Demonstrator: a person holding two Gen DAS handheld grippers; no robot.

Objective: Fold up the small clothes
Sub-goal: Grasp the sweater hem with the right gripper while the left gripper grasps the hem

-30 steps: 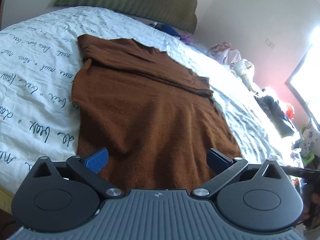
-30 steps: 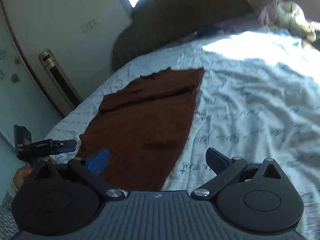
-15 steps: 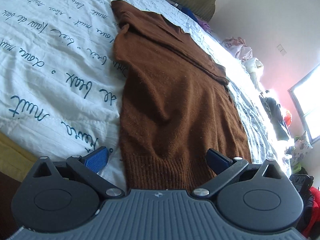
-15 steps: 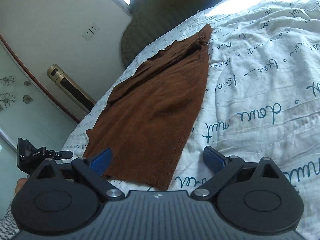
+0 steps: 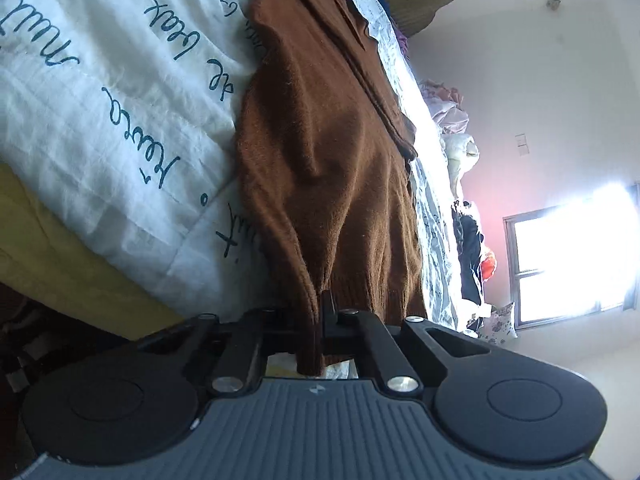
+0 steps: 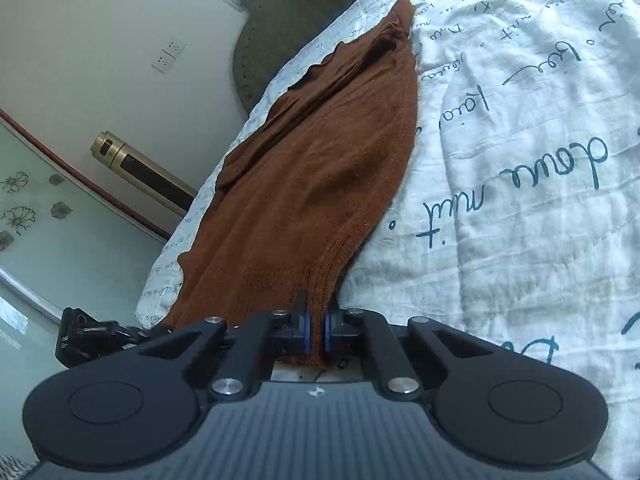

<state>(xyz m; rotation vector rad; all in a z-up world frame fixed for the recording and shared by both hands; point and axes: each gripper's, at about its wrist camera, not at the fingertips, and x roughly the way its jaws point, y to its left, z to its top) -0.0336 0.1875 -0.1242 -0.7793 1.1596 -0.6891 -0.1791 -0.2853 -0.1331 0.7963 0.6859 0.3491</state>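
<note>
A brown knit sweater [image 5: 332, 152] lies lengthwise on the white bed cover, its sleeves folded across the far end. My left gripper [image 5: 314, 320] is shut on the near left corner of its ribbed hem. My right gripper [image 6: 316, 328] is shut on the near right corner of the same sweater [image 6: 320, 168]. The hem is pinched into a fold between each pair of fingers. The left gripper also shows at the lower left of the right wrist view [image 6: 92, 336].
The white quilt [image 6: 520, 160] with blue script covers the bed. A green cushion [image 6: 280, 12] stands at the head. A pile of clothes [image 5: 460, 128] lies at the far side. A gold tower fan [image 6: 140, 168] stands by the wall. A yellow sheet [image 5: 60, 240] shows at the bed edge.
Both grippers have come down to the near hem and closed on its two corners. The hem is now gathered and lifted slightly.
</note>
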